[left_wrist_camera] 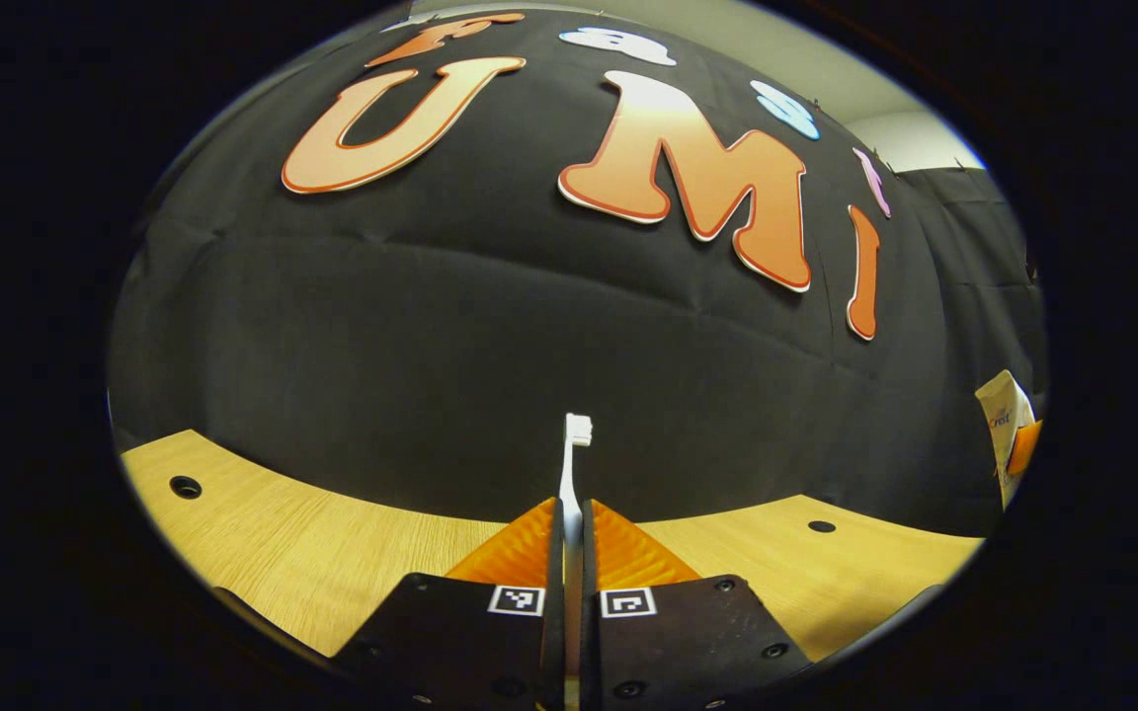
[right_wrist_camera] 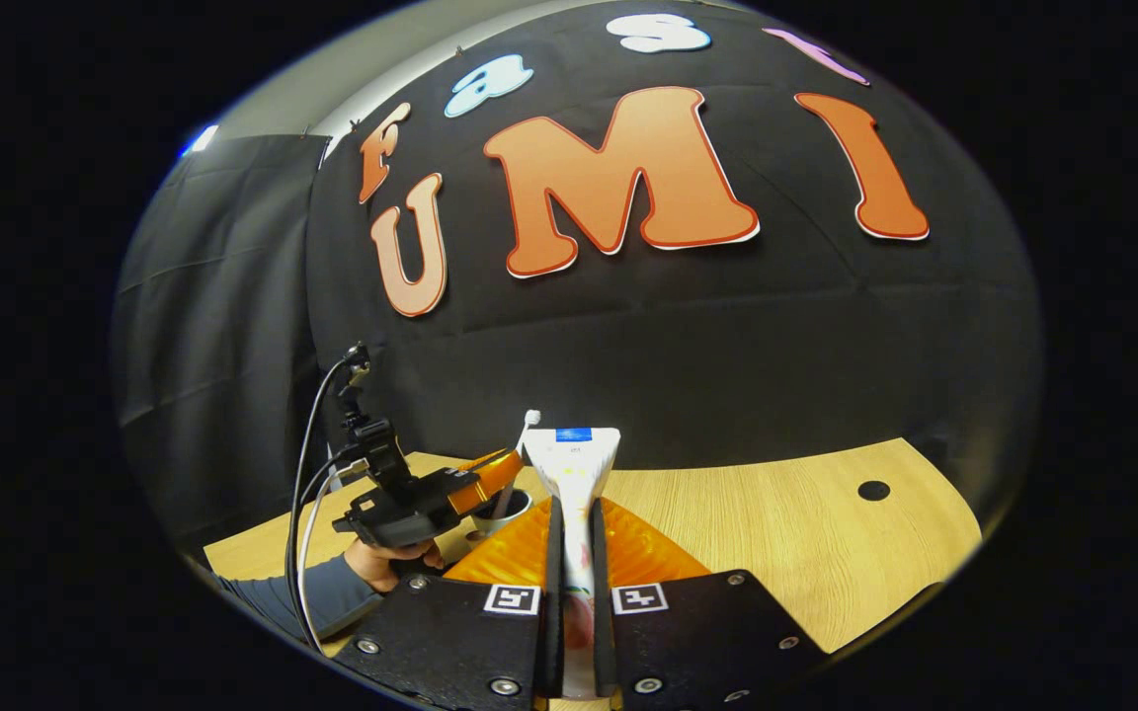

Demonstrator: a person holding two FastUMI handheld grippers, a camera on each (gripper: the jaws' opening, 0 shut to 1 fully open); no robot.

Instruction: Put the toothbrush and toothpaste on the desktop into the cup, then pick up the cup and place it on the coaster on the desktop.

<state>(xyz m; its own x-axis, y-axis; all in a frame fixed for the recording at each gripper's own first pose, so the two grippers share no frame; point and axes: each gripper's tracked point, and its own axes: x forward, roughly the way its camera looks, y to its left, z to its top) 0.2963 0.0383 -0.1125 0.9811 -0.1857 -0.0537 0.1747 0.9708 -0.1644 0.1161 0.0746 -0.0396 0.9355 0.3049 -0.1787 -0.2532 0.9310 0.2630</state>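
Left gripper view: my left gripper (left_wrist_camera: 574, 538) is clenched on the toothbrush (left_wrist_camera: 572, 474), bristles up above the desk (left_wrist_camera: 332, 553). Right gripper view: my right gripper (right_wrist_camera: 574, 538) grasps the toothpaste (right_wrist_camera: 574, 474) upright; farther left I see the left gripper holding the toothbrush over the cup (right_wrist_camera: 515, 506).
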